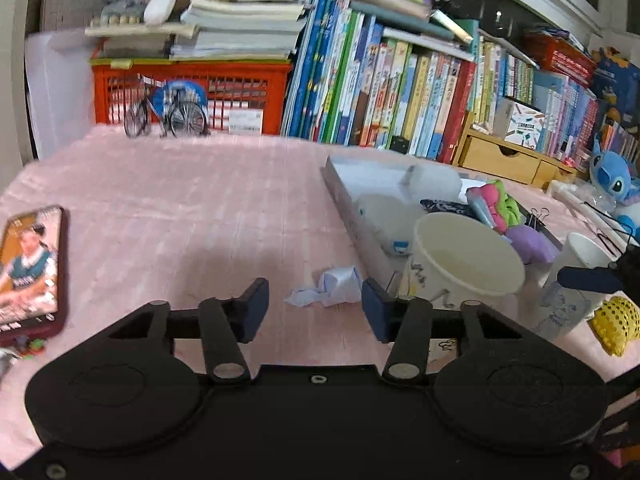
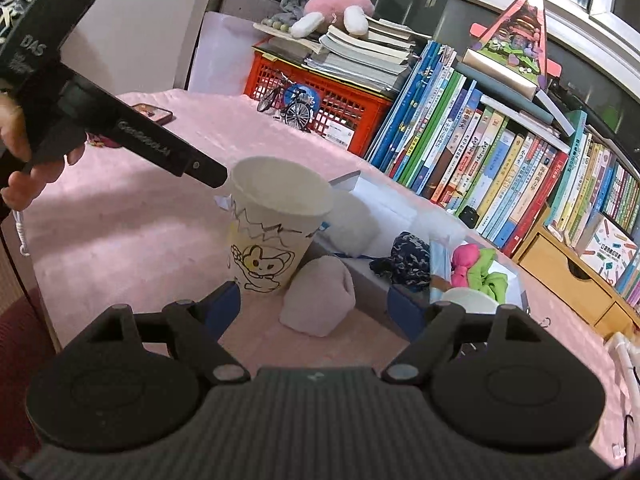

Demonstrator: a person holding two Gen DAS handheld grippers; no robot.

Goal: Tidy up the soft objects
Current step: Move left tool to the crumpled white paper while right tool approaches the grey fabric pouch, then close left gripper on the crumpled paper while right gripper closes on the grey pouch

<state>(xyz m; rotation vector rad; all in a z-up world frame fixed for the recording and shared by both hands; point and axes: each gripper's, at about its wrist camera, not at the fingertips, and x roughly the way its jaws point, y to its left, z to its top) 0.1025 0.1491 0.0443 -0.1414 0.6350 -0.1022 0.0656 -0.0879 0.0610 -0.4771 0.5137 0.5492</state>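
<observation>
Two hand-held grippers hover low over a pink cloth-covered table (image 1: 168,200) during a tidy-up of soft objects. Nearest the left gripper (image 1: 316,308), whose blue-padded jaws stand apart with nothing pressed between them, lies a small crumpled white scrap of tissue or cloth (image 1: 328,290), its long axis running roughly side to side across the gap, one ragged tip pointing left. Nearest the right gripper (image 2: 316,304), jaws spread wide and empty, sits a pale mauve soft pouch-like lump (image 2: 320,300), standing roughly upright, its broad end on the cloth. Just behind it stands a white paper cup with a cartoon drawing (image 2: 272,224), and beyond that a shallow grey tray (image 1: 344,208) already holding a dark patterned fabric piece (image 2: 404,256) and pink and green cloth bundles (image 2: 480,264). The step in hand appears to be the approach to pick up; next, each gripper would likely need to settle around its piece and close.
</observation>
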